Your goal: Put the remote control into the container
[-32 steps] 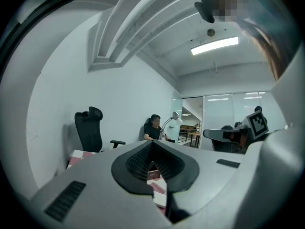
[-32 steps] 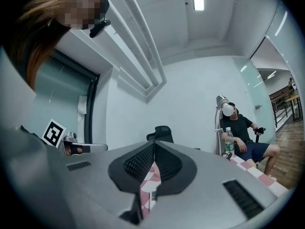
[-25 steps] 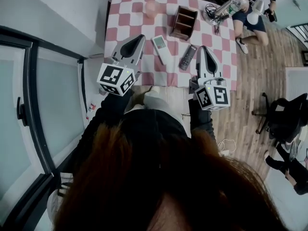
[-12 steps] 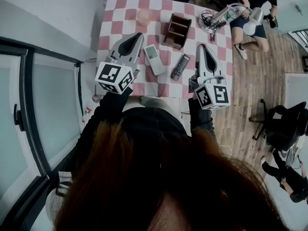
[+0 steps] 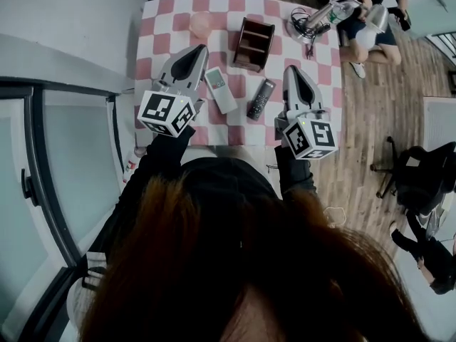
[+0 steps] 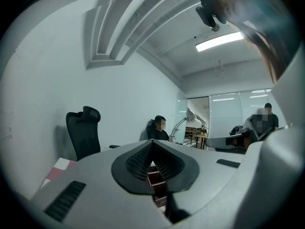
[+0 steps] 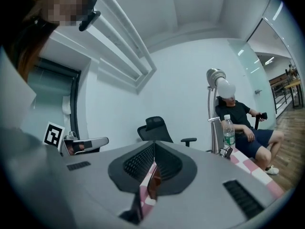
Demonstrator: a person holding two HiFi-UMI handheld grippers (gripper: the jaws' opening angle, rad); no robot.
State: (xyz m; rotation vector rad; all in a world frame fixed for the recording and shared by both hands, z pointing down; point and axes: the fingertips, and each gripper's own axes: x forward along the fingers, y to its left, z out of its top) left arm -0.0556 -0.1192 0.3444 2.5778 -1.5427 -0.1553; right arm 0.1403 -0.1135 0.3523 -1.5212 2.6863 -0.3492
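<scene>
Flanking checkered tablecloth (image 5: 153, 20): wooden floor (image 5: 363, 120), glass partition (image 5: 71, 169).

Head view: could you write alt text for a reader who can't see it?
From above the person's head, the left gripper and right gripper, both grey, shut and empty, are held over a pink-and-white checked table. Between them lie a white remote control and a black remote control; a brown wooden compartment container stands beyond them.

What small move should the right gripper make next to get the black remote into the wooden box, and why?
Probably open the right gripper, since its jaws are shut on nothing, and shift it left over the black remote, which lies flat beside it, outside the wooden container.
</scene>
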